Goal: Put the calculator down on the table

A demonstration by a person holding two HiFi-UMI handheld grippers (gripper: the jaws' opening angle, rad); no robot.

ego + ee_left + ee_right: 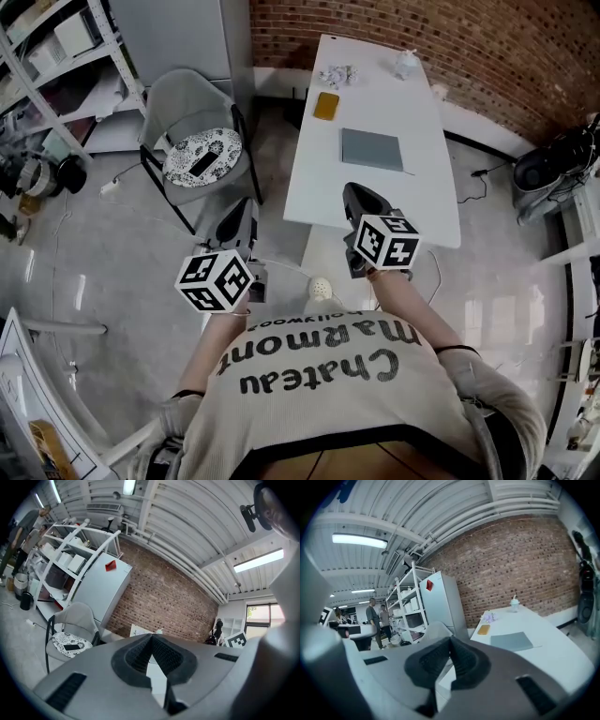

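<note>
Fingers [138, 656] of left gripper [151, 636] and right gripper [450, 640] pressed together — empty, cup [514, 605] on table [562, 653], contents unseen

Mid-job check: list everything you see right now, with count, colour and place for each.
table: one, white, ahead, running towards the brick wall
pad: one, grey, flat on the table's middle
flat slab: one, orange, on the table beyond the pad
crumpled clump: one, pale, table's far end
cup: one, pale, table's far end, right of the clump
chair: one, grey, left of the table
cushion: one, black-and-white patterned, on the chair seat
flat black device: one, lying on the cushion; possibly the calculator
shelving: one unit, white, far left
left gripper: one, grey, jaws together, nothing between them
right gripper: one, grey, jaws together, nothing between them
</note>
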